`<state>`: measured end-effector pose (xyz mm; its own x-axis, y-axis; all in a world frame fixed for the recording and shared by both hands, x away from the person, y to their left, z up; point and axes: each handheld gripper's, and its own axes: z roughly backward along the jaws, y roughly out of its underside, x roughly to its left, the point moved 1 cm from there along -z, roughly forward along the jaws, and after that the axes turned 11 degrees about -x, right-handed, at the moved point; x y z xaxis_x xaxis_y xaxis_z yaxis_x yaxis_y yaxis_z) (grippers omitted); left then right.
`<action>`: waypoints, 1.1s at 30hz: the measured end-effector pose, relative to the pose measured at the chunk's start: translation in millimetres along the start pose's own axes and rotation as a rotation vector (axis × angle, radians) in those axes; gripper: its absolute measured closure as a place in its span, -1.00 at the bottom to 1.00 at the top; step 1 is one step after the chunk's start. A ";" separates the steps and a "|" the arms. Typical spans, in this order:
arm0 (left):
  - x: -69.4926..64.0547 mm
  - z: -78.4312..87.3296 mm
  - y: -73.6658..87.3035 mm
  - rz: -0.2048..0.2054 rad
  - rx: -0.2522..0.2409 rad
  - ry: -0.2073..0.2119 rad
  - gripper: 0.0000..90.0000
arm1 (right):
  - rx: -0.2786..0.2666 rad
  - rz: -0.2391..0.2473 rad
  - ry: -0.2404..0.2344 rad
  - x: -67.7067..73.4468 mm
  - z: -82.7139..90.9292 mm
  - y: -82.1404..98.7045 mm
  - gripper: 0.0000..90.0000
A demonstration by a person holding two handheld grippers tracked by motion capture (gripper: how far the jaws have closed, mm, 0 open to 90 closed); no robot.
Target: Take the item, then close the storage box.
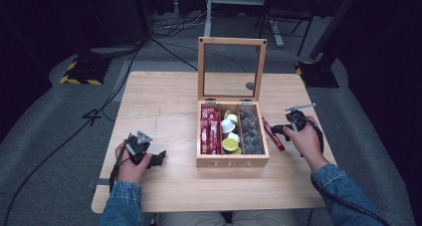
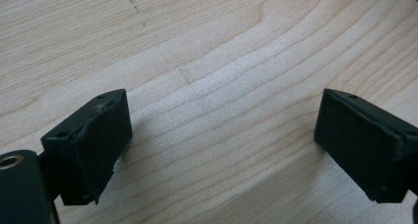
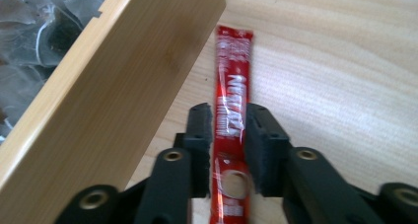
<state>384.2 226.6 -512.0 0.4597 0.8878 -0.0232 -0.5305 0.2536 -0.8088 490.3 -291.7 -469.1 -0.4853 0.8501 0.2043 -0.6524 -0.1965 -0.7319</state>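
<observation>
On the worktop (image 1: 164,106), the left hand-held gripper (image 2: 222,150) is held wide and empty, while the red sachet (image 3: 231,105) beside the tea box (image 1: 233,161) is pinched edgewise by the right hand-held gripper (image 3: 228,130), so slipping could be risked.

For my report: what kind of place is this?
Probably a dim recording studio or lab: a light wooden table stands on grey carpet, with black cables on the floor and a yellow-black striped stand base.
</observation>
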 end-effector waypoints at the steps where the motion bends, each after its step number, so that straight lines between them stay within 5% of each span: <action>1: 0.0 0.0 0.0 0.000 0.000 0.000 -0.83 | -0.007 0.008 0.000 -0.5 -0.6 -0.1 0.51; 9: 0.1 0.0 0.0 -0.001 0.001 0.000 -0.83 | -0.104 0.035 -0.010 -0.3 8.1 -10.1 0.02; 22: -0.1 -1.2 -0.8 0.001 0.005 -0.001 -0.85 | -0.244 0.074 -0.052 12.8 43.5 -51.0 -0.09; 33: -1.2 0.4 0.3 -0.002 0.003 -0.010 -0.84 | -0.332 0.118 -0.095 26.2 54.4 -95.1 -0.10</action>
<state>383.2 225.8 -512.0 0.4537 0.8910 -0.0162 -0.5316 0.2560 -0.8074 508.0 -277.3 -358.8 -0.6084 0.7786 0.1537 -0.3714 -0.1082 -0.9221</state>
